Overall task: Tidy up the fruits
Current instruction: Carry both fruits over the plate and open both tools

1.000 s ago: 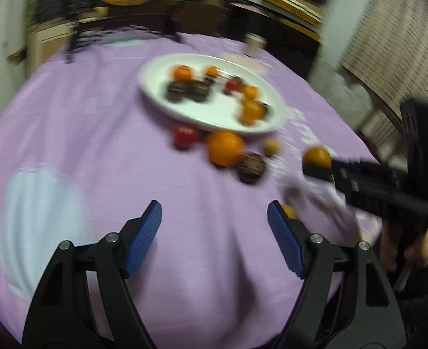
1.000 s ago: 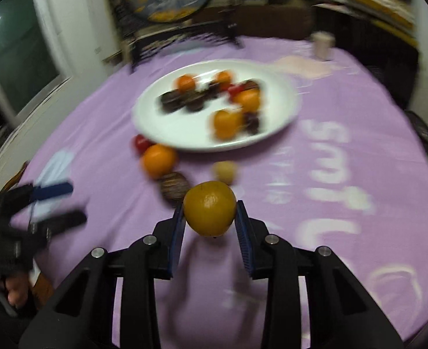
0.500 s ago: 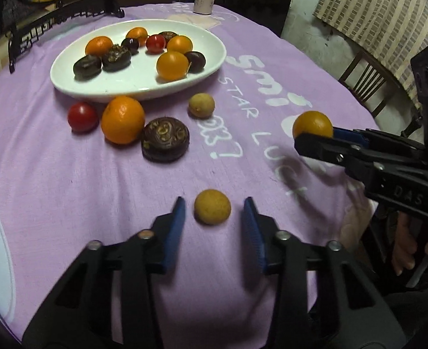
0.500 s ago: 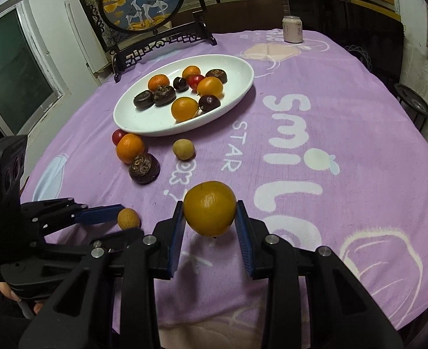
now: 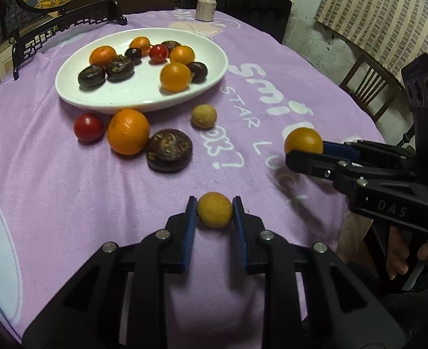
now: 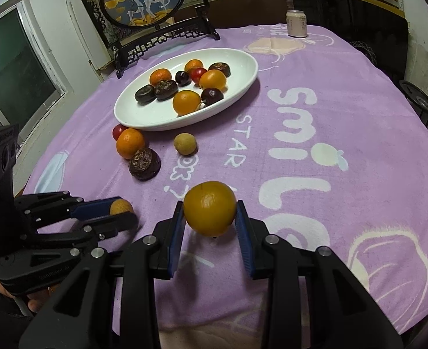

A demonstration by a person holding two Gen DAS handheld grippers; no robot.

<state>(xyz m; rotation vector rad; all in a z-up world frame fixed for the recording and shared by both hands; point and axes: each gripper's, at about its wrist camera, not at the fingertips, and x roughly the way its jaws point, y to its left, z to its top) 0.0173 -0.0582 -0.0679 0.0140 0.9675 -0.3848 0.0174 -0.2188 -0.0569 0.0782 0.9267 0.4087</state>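
Observation:
My left gripper (image 5: 214, 215) is shut on a small tan round fruit (image 5: 214, 213) that rests on the purple cloth near the front edge; the same fruit (image 6: 121, 207) shows between the left gripper's blue pads in the right wrist view. My right gripper (image 6: 210, 218) is shut on an orange (image 6: 209, 208) held just above the cloth, also seen as the orange (image 5: 303, 141) at the right. A white oval plate (image 5: 144, 99) farther back holds several oranges, dark fruits and a red one.
Loose on the cloth in front of the plate lie a red fruit (image 5: 88, 127), an orange (image 5: 128, 131), a dark wrinkled fruit (image 5: 169, 150) and another tan fruit (image 5: 204, 115). A can (image 6: 296, 23) and a framed round screen (image 6: 144, 0) stand at the back. Chairs flank the table's right side.
My left gripper moved forward over the tan fruit and its jaws closed from wide apart onto it. The right gripper shifted slightly, still gripping its orange.

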